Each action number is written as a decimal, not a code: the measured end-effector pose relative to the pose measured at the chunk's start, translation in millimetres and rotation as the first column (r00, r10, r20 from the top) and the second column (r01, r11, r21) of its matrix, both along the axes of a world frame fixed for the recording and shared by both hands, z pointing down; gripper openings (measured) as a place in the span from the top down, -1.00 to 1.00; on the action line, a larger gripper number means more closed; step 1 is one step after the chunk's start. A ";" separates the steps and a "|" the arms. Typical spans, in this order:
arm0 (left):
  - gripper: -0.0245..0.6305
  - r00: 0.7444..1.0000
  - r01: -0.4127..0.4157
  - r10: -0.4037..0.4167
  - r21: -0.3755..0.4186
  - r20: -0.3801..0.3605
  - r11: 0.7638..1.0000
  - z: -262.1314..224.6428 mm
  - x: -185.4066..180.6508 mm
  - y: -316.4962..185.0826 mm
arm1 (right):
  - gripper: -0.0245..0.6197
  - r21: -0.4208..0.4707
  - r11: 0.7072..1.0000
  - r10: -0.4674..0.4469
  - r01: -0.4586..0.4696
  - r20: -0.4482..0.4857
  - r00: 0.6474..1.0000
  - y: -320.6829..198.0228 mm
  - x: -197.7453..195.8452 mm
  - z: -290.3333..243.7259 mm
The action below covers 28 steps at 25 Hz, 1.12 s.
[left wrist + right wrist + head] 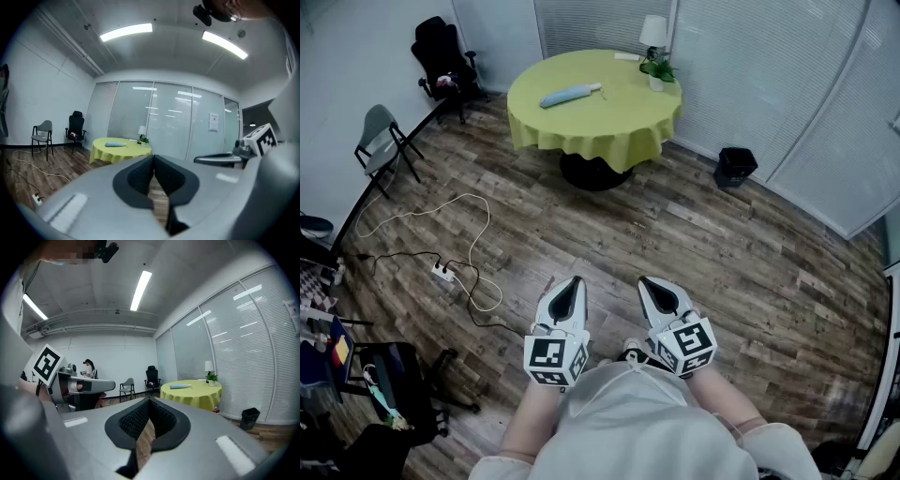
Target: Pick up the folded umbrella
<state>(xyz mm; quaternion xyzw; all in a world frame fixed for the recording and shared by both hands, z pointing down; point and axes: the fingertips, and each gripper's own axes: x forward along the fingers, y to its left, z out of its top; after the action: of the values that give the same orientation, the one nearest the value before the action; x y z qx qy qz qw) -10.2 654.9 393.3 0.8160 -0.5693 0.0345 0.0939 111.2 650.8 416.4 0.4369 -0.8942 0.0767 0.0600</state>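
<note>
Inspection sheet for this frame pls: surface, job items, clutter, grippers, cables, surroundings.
Surface: round table under a yellow-green cloth, across the room from the person.
Job's things: folded umbrella, light blue, lying flat on the table, not yet picked up.
Clutter: lamp and potted plant at the table's far edge.
Grippers: left gripper and right gripper both shut, empty, side by side near the body.
Cables: power strip and loose cables on the wood floor.
Surroundings: grey chair, black office chair, black bin.
</note>
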 end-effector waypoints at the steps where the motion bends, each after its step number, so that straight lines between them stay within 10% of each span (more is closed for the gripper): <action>1: 0.91 1.000 0.001 -0.001 -0.003 0.000 1.000 1.5 -0.9 0.4 | 0.92 0.001 1.000 0.000 0.000 0.000 1.000 0.7 -1.4 -0.2; 28: 0.91 0.998 0.066 -0.065 -0.063 0.018 0.996 37.3 -32.6 -81.7 | 0.92 -0.113 0.992 0.050 -0.051 -0.017 0.999 -93.4 -17.9 42.7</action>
<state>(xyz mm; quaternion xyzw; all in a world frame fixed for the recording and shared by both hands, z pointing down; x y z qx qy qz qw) -42.8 573.2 430.7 0.7933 -0.5950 0.0560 0.1161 93.3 557.4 459.1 0.4558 -0.8766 0.1258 0.0893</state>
